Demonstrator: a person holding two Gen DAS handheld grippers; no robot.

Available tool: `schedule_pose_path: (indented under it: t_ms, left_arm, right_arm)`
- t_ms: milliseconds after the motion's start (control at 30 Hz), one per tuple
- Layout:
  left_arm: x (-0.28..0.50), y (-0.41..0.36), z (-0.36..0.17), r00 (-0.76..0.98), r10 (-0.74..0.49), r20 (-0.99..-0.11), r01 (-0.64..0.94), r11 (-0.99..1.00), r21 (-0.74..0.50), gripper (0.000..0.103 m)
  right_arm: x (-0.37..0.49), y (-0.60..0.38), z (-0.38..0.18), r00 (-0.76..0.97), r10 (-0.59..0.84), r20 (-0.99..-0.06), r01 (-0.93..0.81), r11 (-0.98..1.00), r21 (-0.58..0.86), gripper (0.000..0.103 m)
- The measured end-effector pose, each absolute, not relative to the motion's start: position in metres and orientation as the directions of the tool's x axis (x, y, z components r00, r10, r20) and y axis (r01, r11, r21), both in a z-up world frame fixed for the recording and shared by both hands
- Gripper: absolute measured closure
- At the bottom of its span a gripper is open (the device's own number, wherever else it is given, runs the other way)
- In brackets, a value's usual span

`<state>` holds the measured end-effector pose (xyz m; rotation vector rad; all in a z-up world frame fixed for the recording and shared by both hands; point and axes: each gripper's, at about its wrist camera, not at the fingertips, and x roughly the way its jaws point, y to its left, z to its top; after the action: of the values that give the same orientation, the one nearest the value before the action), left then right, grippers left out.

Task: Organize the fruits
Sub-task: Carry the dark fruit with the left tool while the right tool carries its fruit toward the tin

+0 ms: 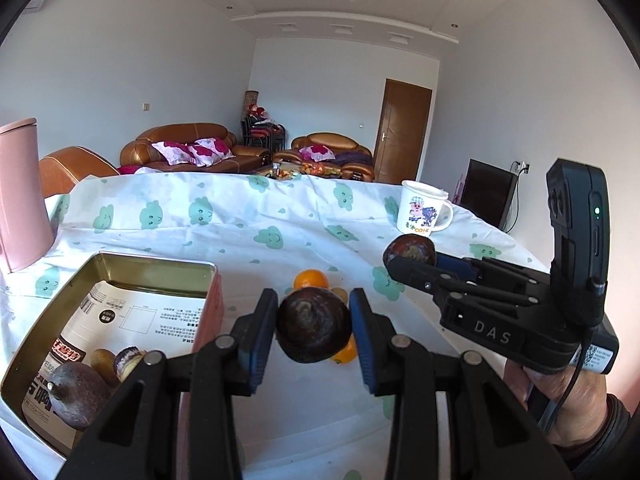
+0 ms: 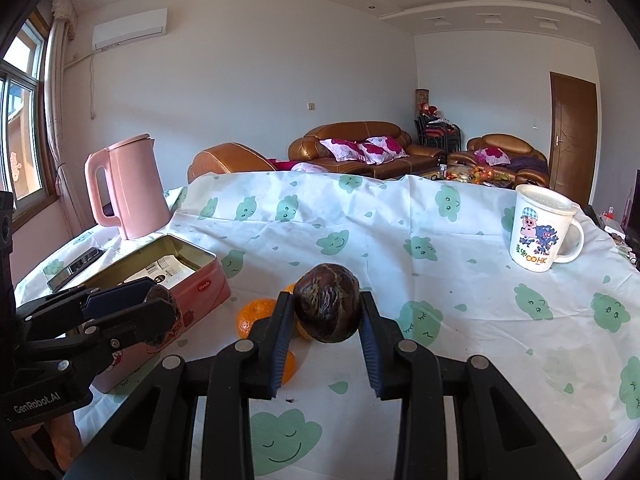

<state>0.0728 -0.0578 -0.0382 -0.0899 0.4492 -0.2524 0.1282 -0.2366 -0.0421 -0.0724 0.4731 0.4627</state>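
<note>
Left tongs: pinched a dark fruit, raised over the desk
Right tongs: pinched a second dark fruit
Tin: left of left tongs, holding fruit
Oranges: on desk beneath both tongs

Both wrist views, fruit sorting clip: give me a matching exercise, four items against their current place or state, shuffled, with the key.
Items:
1. dark brown wrinkled fruit in the left gripper
2. round orange tangerines
3. pink rectangular metal tin
4. white cartoon-printed mug

Places or states:
A. lying loose on the cloud-print tablecloth
B. standing upright at the far right of the table
C. held between blue finger pads
D. open, with some fruit already inside

Pairs: 1-C, 2-A, 3-D, 4-B
</note>
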Motion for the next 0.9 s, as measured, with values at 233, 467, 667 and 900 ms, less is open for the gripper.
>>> schedule_pose_path:
  t_ms: [233, 467, 667, 900]
  left_arm:
    - [0.070, -0.058, -0.036, 0.895, -0.231, -0.382, 0.205, 0.973, -0.108, 0.065]
    - [0.068, -0.057, -0.034, 0.910, -0.212, -0.356, 0.191, 0.977, -0.093, 0.065]
    - [0.067, -0.056, -0.033, 0.921, -0.197, -0.336, 0.179, 0.980, -0.084, 0.065]
    - [0.064, -0.059, -0.031, 0.933, -0.177, -0.313, 0.166, 0.984, -0.060, 0.065]
  right_arm:
    - [0.119, -0.236, -0.039, 0.809, 0.416, -0.415, -0.450, 0.893, 0.017, 0.069]
    - [0.113, -0.237, -0.036, 0.823, 0.419, -0.385, -0.451, 0.893, 0.008, 0.069]
    - [0.109, -0.238, -0.034, 0.832, 0.421, -0.362, -0.451, 0.892, 0.001, 0.069]
    - [0.105, -0.239, -0.032, 0.839, 0.421, -0.346, -0.451, 0.893, -0.007, 0.069]
